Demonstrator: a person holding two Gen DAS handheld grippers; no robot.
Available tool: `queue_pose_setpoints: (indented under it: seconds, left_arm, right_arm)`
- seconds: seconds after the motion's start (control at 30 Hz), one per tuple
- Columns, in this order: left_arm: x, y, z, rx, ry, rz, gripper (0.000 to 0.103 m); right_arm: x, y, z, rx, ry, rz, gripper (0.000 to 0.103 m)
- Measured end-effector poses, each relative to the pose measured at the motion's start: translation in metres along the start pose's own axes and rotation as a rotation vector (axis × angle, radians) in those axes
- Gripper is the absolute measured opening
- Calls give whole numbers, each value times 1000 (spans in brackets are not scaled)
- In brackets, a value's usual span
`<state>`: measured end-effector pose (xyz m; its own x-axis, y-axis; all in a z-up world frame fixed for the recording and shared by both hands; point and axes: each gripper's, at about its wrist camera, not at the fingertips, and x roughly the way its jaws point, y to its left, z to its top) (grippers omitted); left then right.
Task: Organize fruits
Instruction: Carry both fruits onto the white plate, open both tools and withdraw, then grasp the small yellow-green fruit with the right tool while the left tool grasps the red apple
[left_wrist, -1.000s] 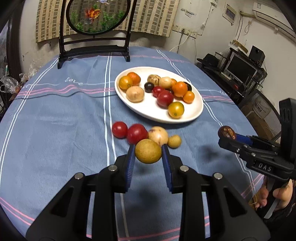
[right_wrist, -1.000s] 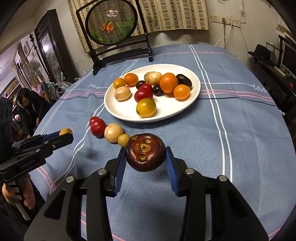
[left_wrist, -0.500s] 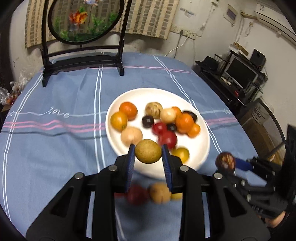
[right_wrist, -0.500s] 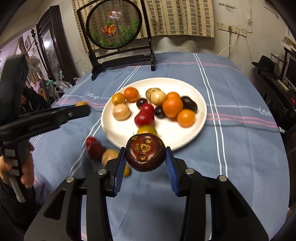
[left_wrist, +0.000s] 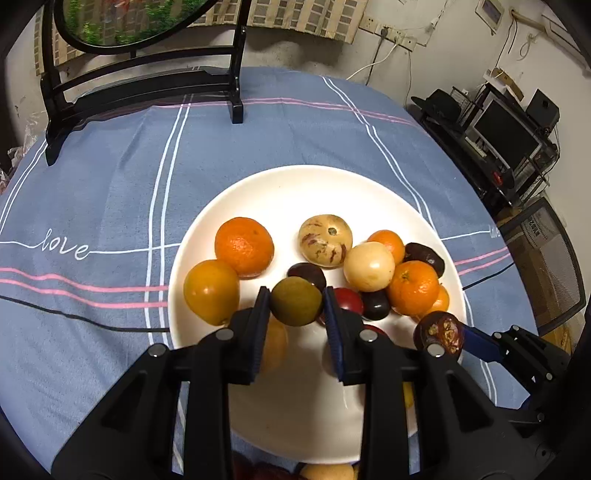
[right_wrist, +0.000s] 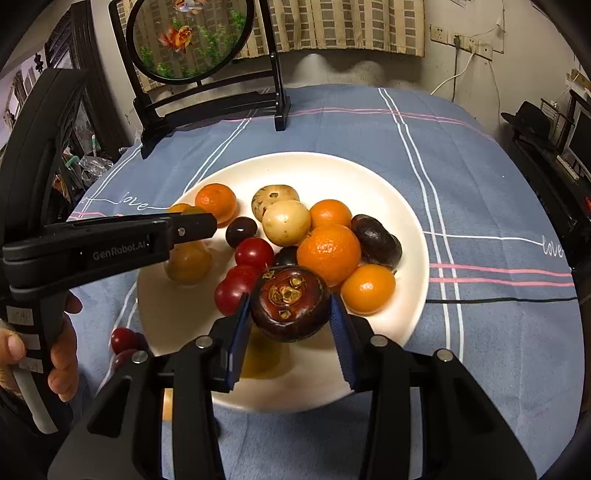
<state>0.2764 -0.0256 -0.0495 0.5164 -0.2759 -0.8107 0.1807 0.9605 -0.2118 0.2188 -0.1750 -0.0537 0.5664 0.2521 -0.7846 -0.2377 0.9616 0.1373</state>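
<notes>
Over the white plate (left_wrist: 295, 192) of fruit, the left gripper (left_wrist: 295, 306) has just been easing its fingers apart, the olive-brown fruit (left_wrist: 295, 301) between them. The right gripper (right_wrist: 291, 314) clamps a dark mangosteen (right_wrist: 290, 302) above the plate's near side.

Blue-clothed table (left_wrist: 110, 206) bears white plate (left_wrist: 295, 184), framed screen (right_wrist: 207, 92).

We see a white plate (right_wrist: 406, 229) of orange, red, yellow and dark purple fruit on a blue cloth (right_wrist: 480, 166) striped white and pink, gripped fruit olive-brown (left_wrist: 295, 301) and maroon (right_wrist: 290, 302).
</notes>
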Motion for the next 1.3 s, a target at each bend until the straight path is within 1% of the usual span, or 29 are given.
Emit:
queue_pose_setpoints:
  seconds: [0.03, 0.07, 0.1, 0.13, 0.2, 0.27, 0.3, 0.37, 0.43, 0.5, 0.57, 0.7, 0.8, 1.07, 1.2, 1.23, 1.3]
  left_arm:
    - [-1, 0, 1, -1, -4, 6, 57]
    - [-6, 0, 1, -2, -17, 9, 67]
    - [-14, 1, 2, -2, -45, 10, 70]
    - [-24, 0, 2, 6, -72, 18, 70]
    - [-51, 0, -3, 32, -124, 33, 70]
    - [-80, 3, -16, 25, -172, 29, 74]
    - [-91, 4, -23, 24, -188, 27, 78]
    - [-110, 6, -43, 28, -220, 44, 79]
    - [-123, 9, -66, 29, -247, 61, 80]
    - [-130, 13, -94, 5, -254, 67, 80]
    - [-130, 19, -116, -25, -235, 63, 80]
    - [-117, 23, -143, -33, -174, 67, 80]
    - [-116, 30, -154, -49, -152, 67, 80]
    - [-128, 47, -163, -78, -173, 71, 80]
    - [-129, 57, -167, -100, -165, 73, 80]
    - [-129, 58, -167, -103, -165, 71, 80]
    - [-130, 62, -169, -111, -163, 71, 80]
  right_arm:
    - [2, 0, 1, -4, 8, -6, 43]
    - [2, 1, 1, -7, 13, -20, 48]
    - [0, 2, 1, -10, 9, -42, 56]
    - [-6, 3, 0, -14, -5, -56, 62]
    - [-19, 5, -4, -17, -22, -54, 63]
    - [-40, 7, -16, -12, -39, -25, 63]
    - [-45, 8, -22, -11, -41, -10, 64]
    - [-62, 11, -42, -5, -50, 27, 64]
    - [-70, 13, -56, -1, -46, 40, 64]
    - [-75, 15, -72, 14, -30, 49, 64]
    - [-78, 17, -82, 19, -5, 58, 64]
    - [-81, 28, -86, 1, -4, 62, 64]
    - [-80, 37, -89, -14, 6, 68, 64]
    - [-50, 55, -94, -65, 66, 80, 64]
    - [-39, 63, -93, -106, 40, 74, 64]
    - [-34, 64, -92, -118, 41, 58, 59]
    - [-23, 64, -91, -127, 64, 51, 53]
